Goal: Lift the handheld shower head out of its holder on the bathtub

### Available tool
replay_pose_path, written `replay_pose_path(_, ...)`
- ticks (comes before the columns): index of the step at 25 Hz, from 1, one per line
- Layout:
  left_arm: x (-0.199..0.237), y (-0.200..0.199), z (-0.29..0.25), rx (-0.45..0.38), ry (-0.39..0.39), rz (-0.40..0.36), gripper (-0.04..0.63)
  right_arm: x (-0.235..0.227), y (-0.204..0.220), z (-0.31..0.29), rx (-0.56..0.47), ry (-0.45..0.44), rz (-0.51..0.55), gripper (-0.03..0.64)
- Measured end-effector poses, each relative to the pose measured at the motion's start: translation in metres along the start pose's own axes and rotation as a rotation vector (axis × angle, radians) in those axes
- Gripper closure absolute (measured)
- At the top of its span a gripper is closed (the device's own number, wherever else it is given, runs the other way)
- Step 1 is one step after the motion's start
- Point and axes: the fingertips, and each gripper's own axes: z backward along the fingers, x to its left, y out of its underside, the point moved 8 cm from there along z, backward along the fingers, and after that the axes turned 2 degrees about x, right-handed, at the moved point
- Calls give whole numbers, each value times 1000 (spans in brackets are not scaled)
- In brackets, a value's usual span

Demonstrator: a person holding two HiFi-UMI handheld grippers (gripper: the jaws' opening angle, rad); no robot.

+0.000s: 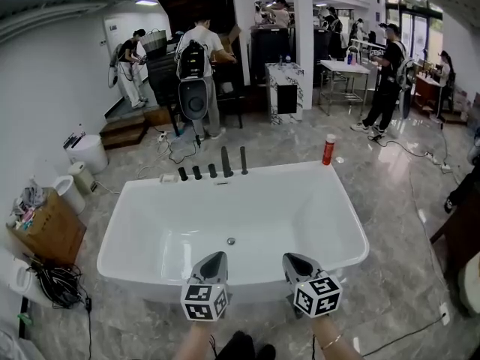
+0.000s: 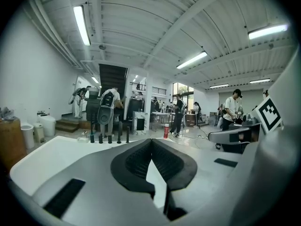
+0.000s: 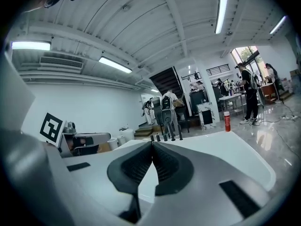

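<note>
Currently shut and empty, the left gripper (image 1: pixel 217 256) and right gripper (image 1: pixel 289 258) hover at the bathtub's (image 1: pixel 349 208) near rim. The handheld shower head (image 1: pixel 243 160) stands on its far rim. Unopened jaws risk knocking neighbouring black fittings (image 1: pixel 196 172).

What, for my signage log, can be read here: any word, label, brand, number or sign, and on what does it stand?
No text reads in any view.
The left gripper and right gripper: each marker cube bears black-and-white square patterns, no letters.
The red bottle: label too small to read.
</note>
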Motion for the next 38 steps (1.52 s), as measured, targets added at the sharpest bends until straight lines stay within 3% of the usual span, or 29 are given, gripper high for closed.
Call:
replay_pose_path(6, 12, 3, -25, 15, -4, -2, 575, -15, -2, -22, -9, 1, -8, 609)
replay_pose_path(13, 51, -5, -89, 23, 11, 9, 575, -39, -16, -89, 1, 11, -5, 598)
replay_pose_path(29, 203, -30, -250, 78, 92, 55, 575, -63, -54, -307, 70, 53, -20, 514)
replay_pose_path(38, 251, -25, -299, 101, 122, 84, 575, -75, -61, -381, 89, 89, -26, 492)
